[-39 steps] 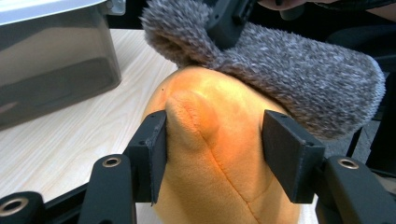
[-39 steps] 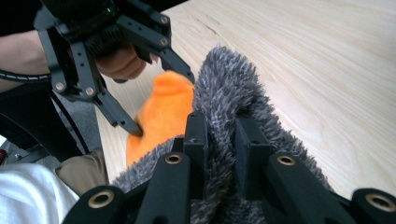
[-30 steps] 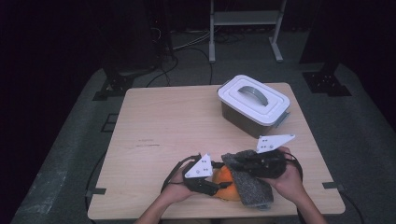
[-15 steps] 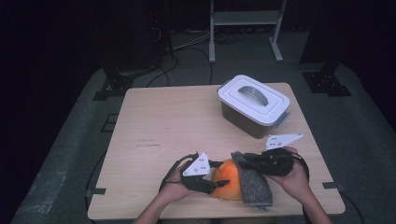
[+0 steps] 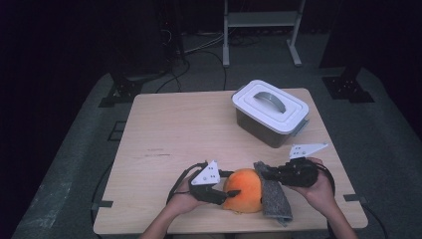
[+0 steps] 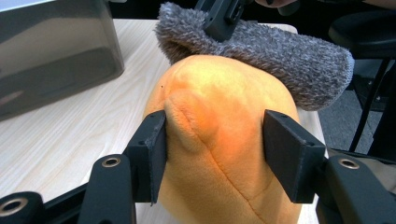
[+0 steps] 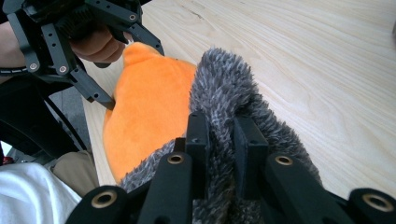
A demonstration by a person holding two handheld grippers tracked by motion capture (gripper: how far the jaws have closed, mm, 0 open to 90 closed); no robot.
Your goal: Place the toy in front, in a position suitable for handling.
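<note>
Now, left gripper [image 5: 234, 191]: jaws clamp round orange plush toy [image 6: 224, 135] near surface's front edge.
Right gripper [image 7: 219, 135]: jaws pinch fuzzy grey cloth [image 7: 233, 93].
Technique: steady toy; drag cloth gently across.

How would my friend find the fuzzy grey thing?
Start at the wooden table and look along its near edge, away from the white-lidded box. The fuzzy grey cloth leans against the orange plush. It is the only grey, shaggy thing there.

Lidded box [image 5: 271, 112] blocks far right; table [image 5: 174, 129] left side free.
</note>
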